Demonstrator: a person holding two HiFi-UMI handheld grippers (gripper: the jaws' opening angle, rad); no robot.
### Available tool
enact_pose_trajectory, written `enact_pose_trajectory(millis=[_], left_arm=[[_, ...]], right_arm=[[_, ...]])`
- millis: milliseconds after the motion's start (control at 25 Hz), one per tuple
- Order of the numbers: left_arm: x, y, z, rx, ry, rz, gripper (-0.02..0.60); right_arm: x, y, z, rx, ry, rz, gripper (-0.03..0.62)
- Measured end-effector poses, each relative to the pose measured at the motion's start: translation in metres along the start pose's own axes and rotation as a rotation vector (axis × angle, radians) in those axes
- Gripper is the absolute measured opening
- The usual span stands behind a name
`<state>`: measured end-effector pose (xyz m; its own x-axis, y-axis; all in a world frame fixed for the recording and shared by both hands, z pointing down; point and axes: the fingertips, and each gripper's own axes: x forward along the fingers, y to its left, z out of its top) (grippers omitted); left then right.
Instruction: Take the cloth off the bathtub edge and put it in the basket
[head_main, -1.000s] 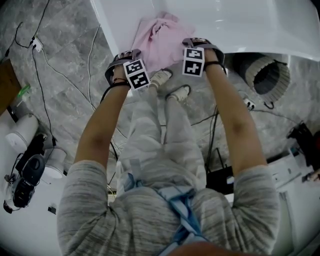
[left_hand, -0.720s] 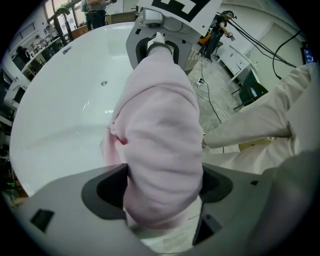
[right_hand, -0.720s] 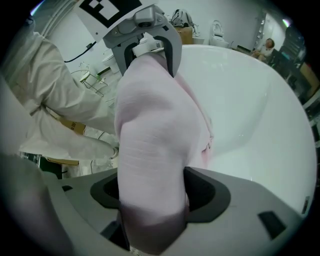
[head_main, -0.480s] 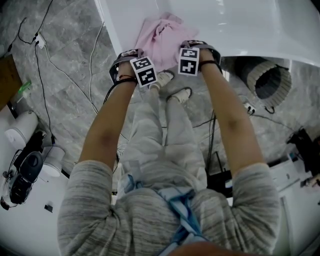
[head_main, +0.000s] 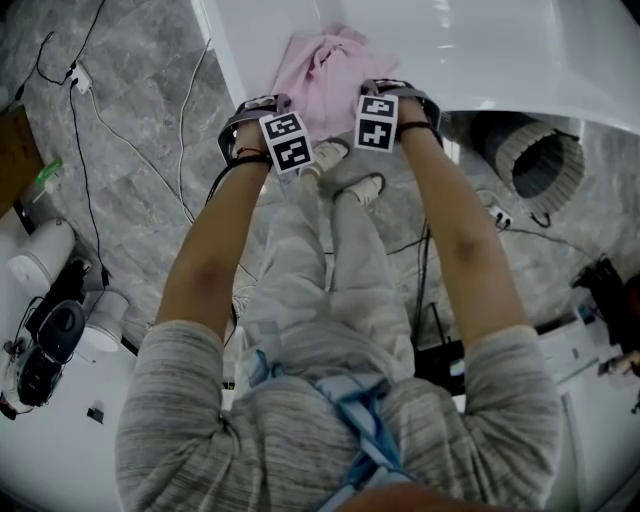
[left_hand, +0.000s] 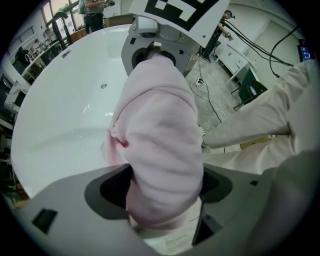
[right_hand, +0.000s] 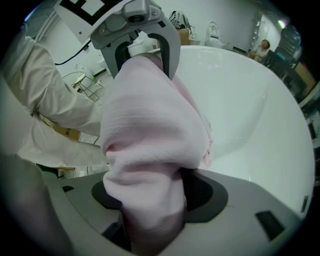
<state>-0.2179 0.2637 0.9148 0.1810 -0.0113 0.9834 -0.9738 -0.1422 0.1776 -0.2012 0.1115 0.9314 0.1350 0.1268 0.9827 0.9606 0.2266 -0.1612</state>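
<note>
As hand-held grippers (head_main: 262, 104) (head_main: 386, 88) clamp cloth (head_main: 325, 68), bathtub edge (head_main: 240, 40) underneath.

This is a mock bathroom set inside a large open workroom or lab. A white oval bathtub (head_main: 500, 40) stands on a grey marble-patterned tile floor (head_main: 130, 210) strewn with loose cables (head_main: 84, 170). Beyond the tub are tall windows (left_hand: 49, 12), white cabinets (left_hand: 235, 57) and other standing people (left_hand: 92, 9).
</note>
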Motion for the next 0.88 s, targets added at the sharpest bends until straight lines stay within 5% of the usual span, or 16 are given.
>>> enact_pose_trajectory(millis=[240, 520, 880], left_arm=[[-0.005, -0.002, 0.006, -0.011, -0.058, -0.022, 0.387], [-0.011, -0.013, 0.051, -0.120, -0.216, -0.078, 0.364], [-0.012, -0.013, 0.060, -0.138, -0.267, -0.088, 0.362]], right_arm=[[-0.002, 0.004, 0.019, 0.031, -0.034, -0.008, 0.308], [-0.008, 0.010, 0.034, 0.060, -0.067, -0.018, 0.308], [-0.018, 0.012, 0.044, 0.032, -0.133, -0.036, 0.276]])
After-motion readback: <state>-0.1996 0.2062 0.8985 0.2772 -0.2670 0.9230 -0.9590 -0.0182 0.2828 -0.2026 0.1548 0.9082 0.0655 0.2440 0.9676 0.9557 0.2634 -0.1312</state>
